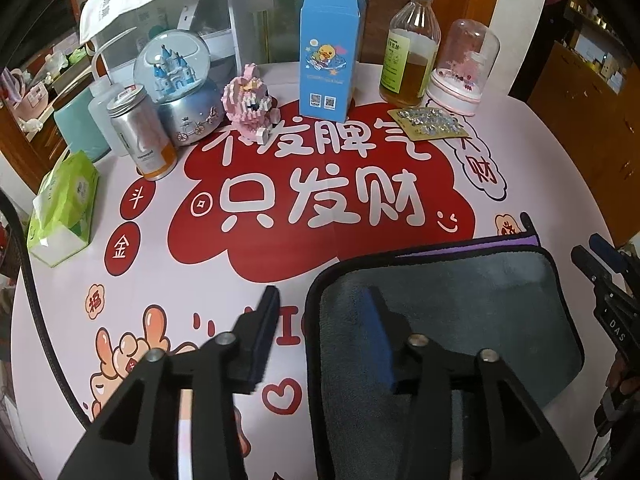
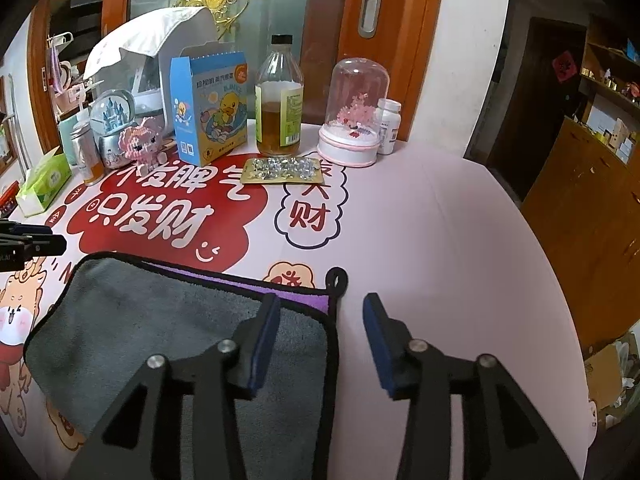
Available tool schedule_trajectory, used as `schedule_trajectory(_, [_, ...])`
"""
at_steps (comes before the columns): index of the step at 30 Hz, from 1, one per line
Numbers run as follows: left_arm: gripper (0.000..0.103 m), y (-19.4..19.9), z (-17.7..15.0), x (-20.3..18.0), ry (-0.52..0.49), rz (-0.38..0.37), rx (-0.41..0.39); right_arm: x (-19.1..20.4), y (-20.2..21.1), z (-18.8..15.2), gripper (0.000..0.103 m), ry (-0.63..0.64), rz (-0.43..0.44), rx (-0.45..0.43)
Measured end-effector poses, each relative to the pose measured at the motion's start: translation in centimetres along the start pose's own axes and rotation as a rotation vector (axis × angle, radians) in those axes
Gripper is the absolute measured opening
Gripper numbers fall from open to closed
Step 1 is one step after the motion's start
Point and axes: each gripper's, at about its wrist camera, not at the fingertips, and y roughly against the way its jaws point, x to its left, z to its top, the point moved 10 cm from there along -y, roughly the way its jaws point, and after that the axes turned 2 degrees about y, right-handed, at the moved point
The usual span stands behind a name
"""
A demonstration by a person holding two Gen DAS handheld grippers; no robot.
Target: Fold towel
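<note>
Printed tablecloth (image 2: 420,208) — folded towel (image 2: 160,320) beneath both claws: left claw (image 1: 324,320), right claw (image 2: 320,328) — each spread apart.

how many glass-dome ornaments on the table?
2. The castle snow globe stands at the back left, beside the silver can. The pink flower dome stands at the back right, between the oil bottle and the white pill bottle. Others may be hidden.

Left claw (image 1: 324,300), right claw (image 2: 320,308): black, blue pads, silver screws.
</note>
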Motion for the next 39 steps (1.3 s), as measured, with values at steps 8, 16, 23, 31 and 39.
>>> schedule_trajectory(8, [0.066,1.6,-1.3,-0.3,-0.004,0.011,0.0,0.2,1.3,-0.1,0.057,-0.014,0.023,-0.001])
schedule_trajectory(16, [0.086,3.6,-4.8,-0.2,0.042,0.023,0.038,0.9,3.2,-1.5,0.061,-0.02,0.05,0.016])
schedule_trajectory(23, [0.089,5.8,-8.0,0.0,0.068,0.032,0.053,1.9,5.8,-3.7,0.068,-0.038,0.089,0.038])
schedule_trajectory(31, [0.089,9.0,-10.0,-1.0,0.084,0.003,0.028,3.1,8.9,-6.8,0.076,-0.055,0.157,0.081])
schedule_trajectory(39, [0.092,12.8,-11.3,-3.1,0.044,-0.045,-0.006,2.9,13.8,-9.4,0.092,-0.075,0.184,0.092])
